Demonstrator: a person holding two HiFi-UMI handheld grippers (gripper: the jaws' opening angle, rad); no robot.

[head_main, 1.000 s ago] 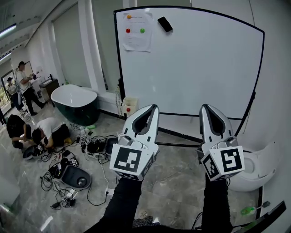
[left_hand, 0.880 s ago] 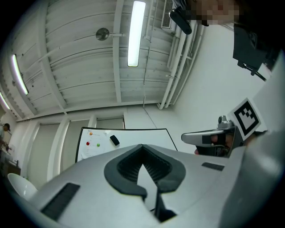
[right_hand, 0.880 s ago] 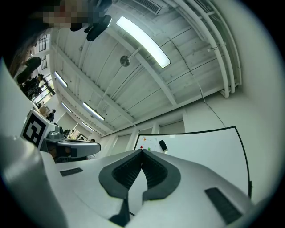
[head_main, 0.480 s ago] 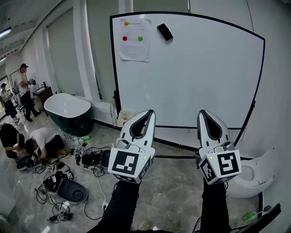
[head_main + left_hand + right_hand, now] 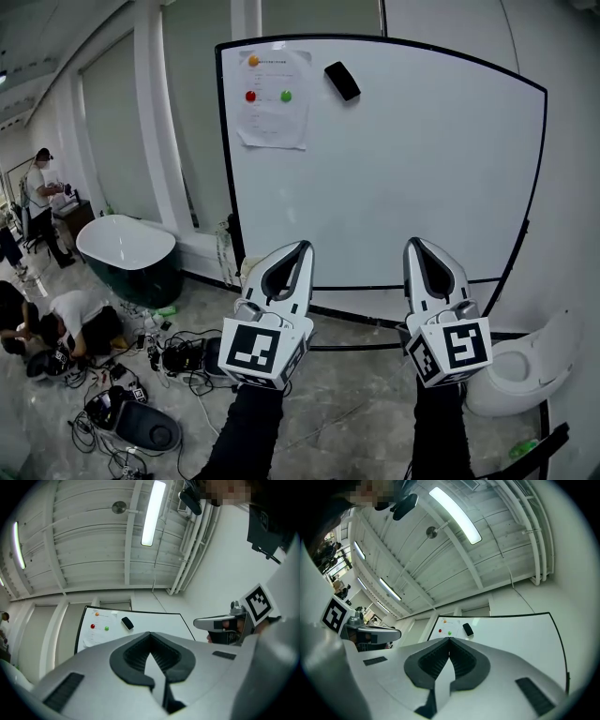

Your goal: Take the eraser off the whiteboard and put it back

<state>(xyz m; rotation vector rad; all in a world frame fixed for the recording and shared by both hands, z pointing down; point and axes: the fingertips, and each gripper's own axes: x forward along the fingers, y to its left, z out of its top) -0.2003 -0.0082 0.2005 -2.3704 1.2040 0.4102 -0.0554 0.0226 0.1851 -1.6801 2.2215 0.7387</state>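
Black eraser [image 5: 342, 81], tilted, clings to the whiteboard [image 5: 422, 169], up ahead. Both the left gripper [image 5: 300, 249] and right gripper [image 5: 416, 245] are closed, empty; the left looks nearer.

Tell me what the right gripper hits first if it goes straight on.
Probably the whiteboard, on bare surface just left of the eraser; nothing shows in between, though depth is unclear.

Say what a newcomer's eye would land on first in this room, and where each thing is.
The big whiteboard stands ahead, with a black eraser stuck near its top, right of a paper sheet with coloured magnets. In the foreground the left hand-held gripper and right hand-held gripper point up at it, both shut and empty. At left, a dark-sided bathtub stands near people crouching among floor cables.
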